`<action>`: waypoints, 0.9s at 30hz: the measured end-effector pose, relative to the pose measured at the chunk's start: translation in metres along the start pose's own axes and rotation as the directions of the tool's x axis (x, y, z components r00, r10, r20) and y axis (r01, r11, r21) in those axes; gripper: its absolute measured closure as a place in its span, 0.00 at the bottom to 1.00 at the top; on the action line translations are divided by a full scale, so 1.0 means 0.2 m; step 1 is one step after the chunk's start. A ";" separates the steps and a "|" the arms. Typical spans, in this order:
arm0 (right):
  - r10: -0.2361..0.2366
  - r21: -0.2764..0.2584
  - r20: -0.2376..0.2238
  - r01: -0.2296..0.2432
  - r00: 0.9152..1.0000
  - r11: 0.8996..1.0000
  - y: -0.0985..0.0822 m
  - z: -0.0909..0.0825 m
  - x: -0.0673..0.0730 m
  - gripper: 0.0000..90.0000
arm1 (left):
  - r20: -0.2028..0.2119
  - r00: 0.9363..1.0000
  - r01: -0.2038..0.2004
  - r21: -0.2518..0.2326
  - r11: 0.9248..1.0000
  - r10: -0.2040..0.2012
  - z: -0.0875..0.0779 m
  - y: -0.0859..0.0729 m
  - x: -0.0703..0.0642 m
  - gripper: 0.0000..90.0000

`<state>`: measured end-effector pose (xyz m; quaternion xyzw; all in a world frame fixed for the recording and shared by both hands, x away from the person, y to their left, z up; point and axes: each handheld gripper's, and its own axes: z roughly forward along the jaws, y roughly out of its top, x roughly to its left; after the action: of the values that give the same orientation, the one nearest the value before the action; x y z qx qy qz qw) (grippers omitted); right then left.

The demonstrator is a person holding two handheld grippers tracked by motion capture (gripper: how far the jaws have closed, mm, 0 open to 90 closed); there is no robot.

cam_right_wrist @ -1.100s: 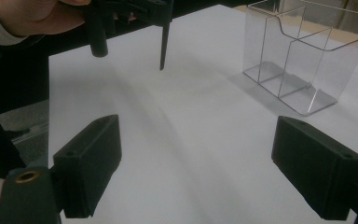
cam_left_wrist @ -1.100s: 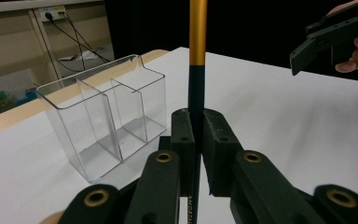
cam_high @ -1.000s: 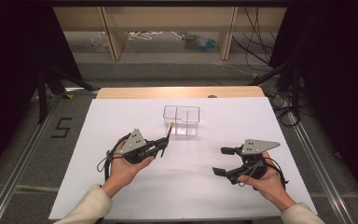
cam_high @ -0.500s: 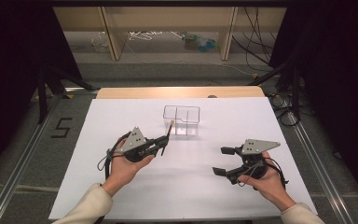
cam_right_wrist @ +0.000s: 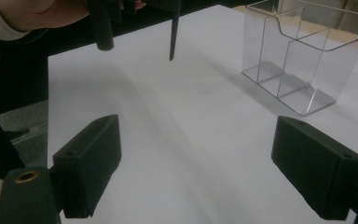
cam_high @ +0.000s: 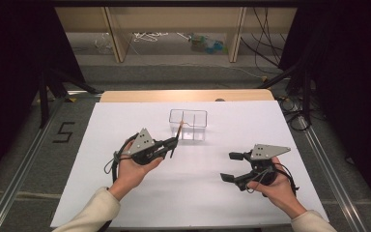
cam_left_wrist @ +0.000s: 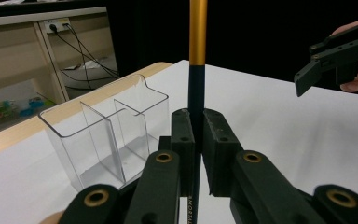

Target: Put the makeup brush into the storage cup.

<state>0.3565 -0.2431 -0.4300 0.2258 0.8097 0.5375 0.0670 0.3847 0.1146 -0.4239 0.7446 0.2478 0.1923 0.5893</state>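
Observation:
My left gripper [cam_high: 173, 143] is shut on a slim pen [cam_high: 179, 128] with a black lower half and an orange-gold upper half. The pen [cam_left_wrist: 196, 70] stands upright between the pads in the left gripper view, its orange end leaning towards a clear plastic holder [cam_high: 188, 124] with several compartments. That holder [cam_left_wrist: 107, 135] sits just left of the jaws. My right gripper [cam_high: 231, 166] hovers open over the white sheet at the right, nothing between its fingers. In the right gripper view [cam_right_wrist: 196, 158] the pen's black tip [cam_right_wrist: 173, 39] hangs above the sheet and the holder [cam_right_wrist: 303, 51] stands at the upper right.
A white sheet [cam_high: 125, 116] covers the table, with a wooden strip [cam_high: 140, 95] along its far edge. Behind the table are shelves with cables [cam_high: 149, 36]. Metal rails [cam_high: 24, 159] run along both sides on the floor.

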 end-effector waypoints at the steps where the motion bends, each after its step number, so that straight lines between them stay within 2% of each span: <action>1: -0.001 0.000 -0.001 0.001 1.000 1.000 0.00 0.00 0.00 0.18 | -0.001 1.000 0.009 -0.007 1.000 -0.009 0.01 0.00 0.00 0.92; 9: -0.003 0.010 0.011 0.003 1.000 1.000 0.00 -0.01 0.00 0.18 | -0.003 1.000 -0.007 -0.003 1.000 0.007 0.02 0.02 0.00 0.92; 11: -0.004 -0.002 0.001 0.004 1.000 1.000 0.00 0.00 0.00 0.18 | -0.002 1.000 -0.003 -0.007 1.000 0.003 0.02 0.02 0.00 0.92; 12: -0.005 0.018 0.008 0.005 1.000 1.000 0.00 -0.01 0.00 0.18 | -0.003 1.000 -0.004 -0.007 1.000 0.004 0.02 0.02 0.00 0.92; 27: 0.002 0.012 0.009 -0.002 1.000 1.000 0.00 -0.01 0.00 0.18 | -0.003 1.000 0.001 -0.023 1.000 -0.001 0.05 0.04 -0.01 0.92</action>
<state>0.3565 -0.2444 -0.4295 0.2296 0.8123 0.5317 0.0688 0.3909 0.1041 -0.4184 0.7374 0.2469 0.1959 0.5974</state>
